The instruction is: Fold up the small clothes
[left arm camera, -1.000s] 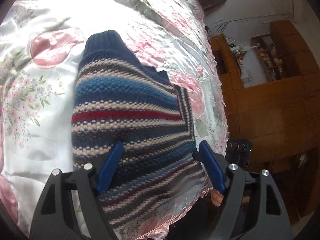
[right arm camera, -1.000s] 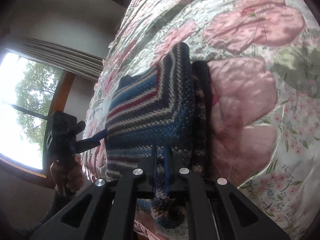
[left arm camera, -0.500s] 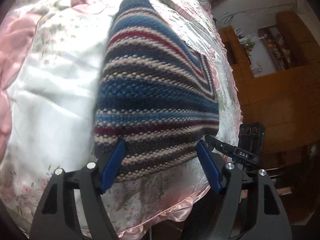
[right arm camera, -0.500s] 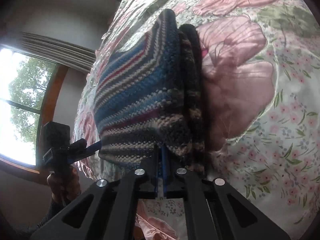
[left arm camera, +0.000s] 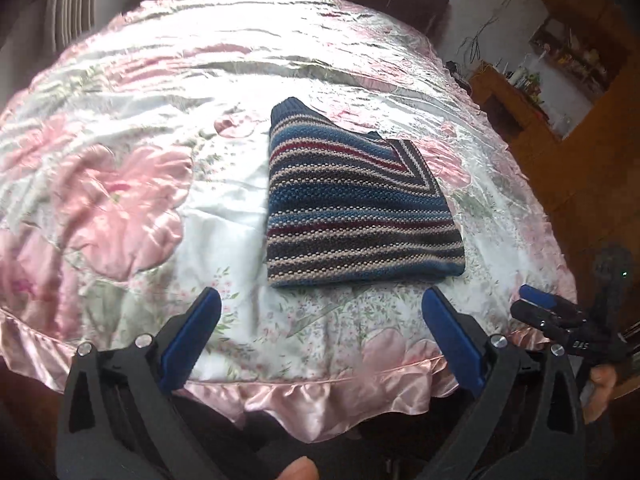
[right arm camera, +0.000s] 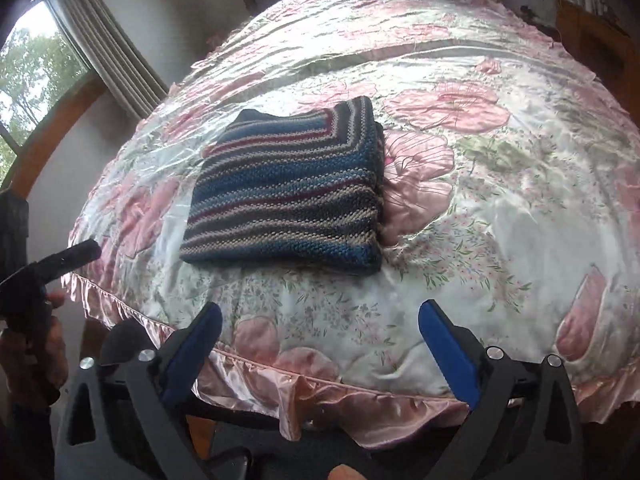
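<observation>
A striped knit sweater [left arm camera: 352,204] in blue, maroon, grey and cream lies folded into a compact rectangle on the floral satin bedspread [left arm camera: 120,208]. The same sweater [right arm camera: 292,188] shows in the right wrist view. My left gripper [left arm camera: 320,308] is open, held back near the bed's front ruffle, with nothing between its blue pads. My right gripper [right arm camera: 320,320] is also open and empty, hovering short of the sweater's near edge. The right gripper [left arm camera: 560,320] appears at the right edge of the left wrist view, and the left gripper [right arm camera: 60,260] shows at the left of the right wrist view.
The pink ruffled hem [right arm camera: 320,396] marks the bed's near edge. A window with curtains [right arm camera: 108,44] stands to the left. Wooden shelves and furniture [left arm camera: 560,64] stand to the right of the bed. A hand [right arm camera: 36,356] holds the left gripper's handle.
My right gripper has let go of the sweater and opened. Both grippers have pulled back toward the bed's edge, so the sweater now lies farther off, resting flat.
</observation>
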A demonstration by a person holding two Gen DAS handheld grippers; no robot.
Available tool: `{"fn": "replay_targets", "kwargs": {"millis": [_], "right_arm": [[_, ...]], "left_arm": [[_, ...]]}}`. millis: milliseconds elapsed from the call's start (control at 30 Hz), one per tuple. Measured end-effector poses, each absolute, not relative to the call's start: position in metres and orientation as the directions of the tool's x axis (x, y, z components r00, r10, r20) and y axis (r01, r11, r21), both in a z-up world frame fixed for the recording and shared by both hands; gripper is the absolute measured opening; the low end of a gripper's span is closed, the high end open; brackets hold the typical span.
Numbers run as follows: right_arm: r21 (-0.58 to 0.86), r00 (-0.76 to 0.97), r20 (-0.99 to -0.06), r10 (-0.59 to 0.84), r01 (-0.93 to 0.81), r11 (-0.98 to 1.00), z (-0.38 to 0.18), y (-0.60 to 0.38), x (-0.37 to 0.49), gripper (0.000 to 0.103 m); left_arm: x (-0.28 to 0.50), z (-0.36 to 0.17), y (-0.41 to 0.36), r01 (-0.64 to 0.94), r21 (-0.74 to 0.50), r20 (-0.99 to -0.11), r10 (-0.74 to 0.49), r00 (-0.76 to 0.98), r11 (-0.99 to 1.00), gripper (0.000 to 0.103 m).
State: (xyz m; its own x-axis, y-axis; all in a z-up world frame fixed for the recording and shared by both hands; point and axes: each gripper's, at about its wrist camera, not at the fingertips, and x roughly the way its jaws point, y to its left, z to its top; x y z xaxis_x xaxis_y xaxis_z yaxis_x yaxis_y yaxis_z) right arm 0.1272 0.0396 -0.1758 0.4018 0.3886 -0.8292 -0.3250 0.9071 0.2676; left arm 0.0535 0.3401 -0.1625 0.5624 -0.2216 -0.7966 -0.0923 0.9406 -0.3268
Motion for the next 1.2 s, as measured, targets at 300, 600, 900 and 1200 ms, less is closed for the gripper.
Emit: {"fn": "replay_targets", "kwargs": {"millis": [300, 600, 900, 1200], "right_arm": [[0.058, 0.622, -0.744, 0.243, -0.302, 0.951, -0.088, 0.042, 0.029, 0.099], [-0.04, 0.702, -0.7, 0.13, -0.221, 0.975, -0.057, 0.047, -0.018, 0.099], [-0.087, 0.727, -0.68, 0.09, -0.202, 0.976, -0.053, 0.05, -0.047, 0.099], [-0.087, 0.756, -0.646, 0.103, -0.207, 0.974, -0.038, 0.048, -0.059, 0.099]], "left_arm": [[-0.045, -0.083, 0.299, -0.072, -0.236, -0.726, -0.126, 0.676, 0.969, 0.1], [-0.097, -0.046, 0.269, -0.02, -0.191, -0.68, -0.117, 0.723, 0.981, 0.1], [-0.11, -0.052, 0.255, -0.005, -0.186, -0.681, -0.125, 0.721, 0.983, 0.1], [-0.112, -0.056, 0.253, -0.009, -0.161, -0.682, -0.104, 0.724, 0.987, 0.1]]}}
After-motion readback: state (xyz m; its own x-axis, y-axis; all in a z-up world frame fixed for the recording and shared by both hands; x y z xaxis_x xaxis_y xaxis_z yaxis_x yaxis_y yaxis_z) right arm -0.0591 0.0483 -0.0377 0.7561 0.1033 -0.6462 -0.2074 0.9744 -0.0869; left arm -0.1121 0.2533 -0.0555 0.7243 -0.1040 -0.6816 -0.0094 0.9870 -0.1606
